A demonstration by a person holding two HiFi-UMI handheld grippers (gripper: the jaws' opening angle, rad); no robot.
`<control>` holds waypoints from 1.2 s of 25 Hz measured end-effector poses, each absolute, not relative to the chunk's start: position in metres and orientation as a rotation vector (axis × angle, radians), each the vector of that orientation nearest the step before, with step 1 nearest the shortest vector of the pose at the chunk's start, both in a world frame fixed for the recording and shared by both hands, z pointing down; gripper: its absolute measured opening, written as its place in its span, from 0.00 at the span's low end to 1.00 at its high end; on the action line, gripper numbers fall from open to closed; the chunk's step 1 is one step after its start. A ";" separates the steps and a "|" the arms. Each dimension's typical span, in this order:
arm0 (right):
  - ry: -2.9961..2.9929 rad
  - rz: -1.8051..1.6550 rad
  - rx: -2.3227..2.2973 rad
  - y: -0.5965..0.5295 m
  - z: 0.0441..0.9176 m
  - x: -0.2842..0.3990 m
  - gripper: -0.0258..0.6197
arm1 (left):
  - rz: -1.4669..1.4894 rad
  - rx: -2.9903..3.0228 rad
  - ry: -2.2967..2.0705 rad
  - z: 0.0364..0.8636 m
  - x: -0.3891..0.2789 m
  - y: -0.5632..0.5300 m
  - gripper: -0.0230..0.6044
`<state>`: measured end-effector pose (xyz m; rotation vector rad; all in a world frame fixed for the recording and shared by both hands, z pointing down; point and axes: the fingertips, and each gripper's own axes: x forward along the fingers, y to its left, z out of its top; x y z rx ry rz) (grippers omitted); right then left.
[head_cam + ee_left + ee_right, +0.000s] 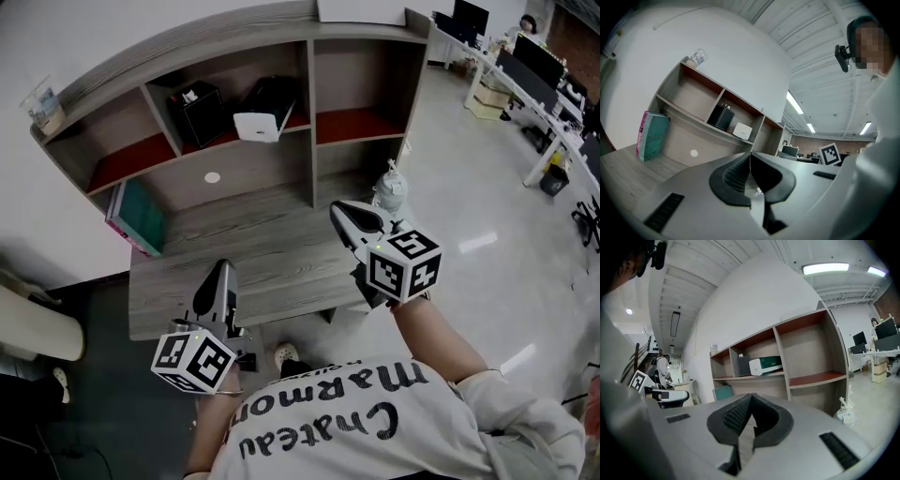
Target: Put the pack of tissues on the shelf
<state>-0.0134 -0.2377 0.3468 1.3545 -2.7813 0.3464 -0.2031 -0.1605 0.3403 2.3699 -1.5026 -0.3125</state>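
The pack of tissues (258, 125), white with a dark green top, lies in the middle compartment of the wooden shelf (309, 84), next to a black box (197, 111). It also shows in the left gripper view as the pack of tissues (742, 131) and in the right gripper view as the pack of tissues (764, 365). My left gripper (222, 272) hovers over the desk's front edge, jaws shut and empty, as the left gripper (750, 154) confirms. My right gripper (342, 214) is at the desk's right end, well short of the shelf; the right gripper (751, 397) is shut on nothing.
A teal book (141, 217) leans at the desk's (272, 253) left end. A jar (44, 106) stands on the shelf top. A white jug (391, 190) sits on the floor by the desk's right side. A chair (33, 328) is at the left, office desks (534, 66) far right.
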 end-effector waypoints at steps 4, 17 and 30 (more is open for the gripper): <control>-2.761 0.348 1.325 -0.212 0.357 -0.007 0.05 | -0.292 2.348 -1.518 0.351 -0.192 -0.134 0.07; -2.698 0.423 1.299 -0.152 0.395 0.025 0.05 | -0.252 2.285 -1.520 0.382 -0.163 -0.067 0.07; -2.697 0.454 1.290 -0.126 0.406 0.040 0.05 | -0.240 2.299 -1.499 0.385 -0.143 -0.045 0.07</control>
